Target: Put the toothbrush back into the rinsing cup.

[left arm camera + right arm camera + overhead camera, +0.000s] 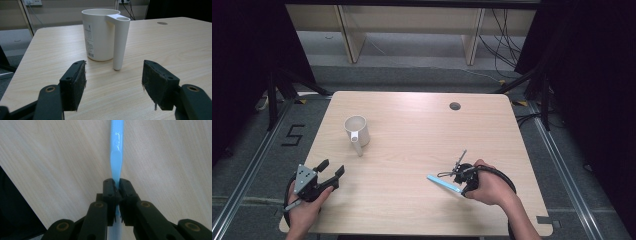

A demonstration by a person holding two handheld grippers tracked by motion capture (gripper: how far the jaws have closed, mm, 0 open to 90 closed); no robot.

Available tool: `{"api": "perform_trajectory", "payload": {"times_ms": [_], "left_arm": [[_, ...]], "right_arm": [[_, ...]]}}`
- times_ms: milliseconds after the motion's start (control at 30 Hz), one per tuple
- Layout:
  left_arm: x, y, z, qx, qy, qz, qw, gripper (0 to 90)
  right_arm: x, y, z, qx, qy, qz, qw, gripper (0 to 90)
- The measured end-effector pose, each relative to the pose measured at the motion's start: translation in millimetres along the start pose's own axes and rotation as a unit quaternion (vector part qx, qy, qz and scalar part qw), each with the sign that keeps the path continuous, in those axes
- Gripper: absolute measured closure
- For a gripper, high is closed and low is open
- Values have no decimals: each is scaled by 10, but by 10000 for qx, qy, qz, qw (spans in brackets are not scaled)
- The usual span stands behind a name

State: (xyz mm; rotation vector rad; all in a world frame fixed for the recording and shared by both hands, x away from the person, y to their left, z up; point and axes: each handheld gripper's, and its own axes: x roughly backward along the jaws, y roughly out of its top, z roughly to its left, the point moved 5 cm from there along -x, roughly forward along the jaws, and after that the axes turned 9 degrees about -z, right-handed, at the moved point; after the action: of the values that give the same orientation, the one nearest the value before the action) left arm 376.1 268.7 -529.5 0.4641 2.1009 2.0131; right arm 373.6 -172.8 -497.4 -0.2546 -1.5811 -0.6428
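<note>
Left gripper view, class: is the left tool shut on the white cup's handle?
No: the left tool is open, its jaws apart and short of the white cup.

Even, soft overhead light; dark surroundings, slightly soft pictures.

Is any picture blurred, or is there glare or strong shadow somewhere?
High view: even light on the table, dark surroundings. Left gripper view: sharp cup, faint shadow beneath it. Right gripper view: a glare streak on the blue stick, soft near the jaws.
</note>
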Motion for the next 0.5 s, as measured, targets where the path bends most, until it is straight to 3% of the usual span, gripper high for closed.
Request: {"api": "perform_trajectory", "payload": {"times_ms": [33,167,333,500], "left_arm": [[10,0,1,10,28,47,10000,350],[9,8,-9,-5,10,49,10000,350],[7,43,-57,-60,-94,27,9999,353],[-10,53,-98,-69,-173,-27,9998,353]], "right_arm": [[-8,8,-4,27,95,-48,9999,847],[1,15,4,-73,54,-37,10000,847],[47,54,18,24,53,-152,9999,847],[93,98,51,113,253,-247,9993,859]]}}
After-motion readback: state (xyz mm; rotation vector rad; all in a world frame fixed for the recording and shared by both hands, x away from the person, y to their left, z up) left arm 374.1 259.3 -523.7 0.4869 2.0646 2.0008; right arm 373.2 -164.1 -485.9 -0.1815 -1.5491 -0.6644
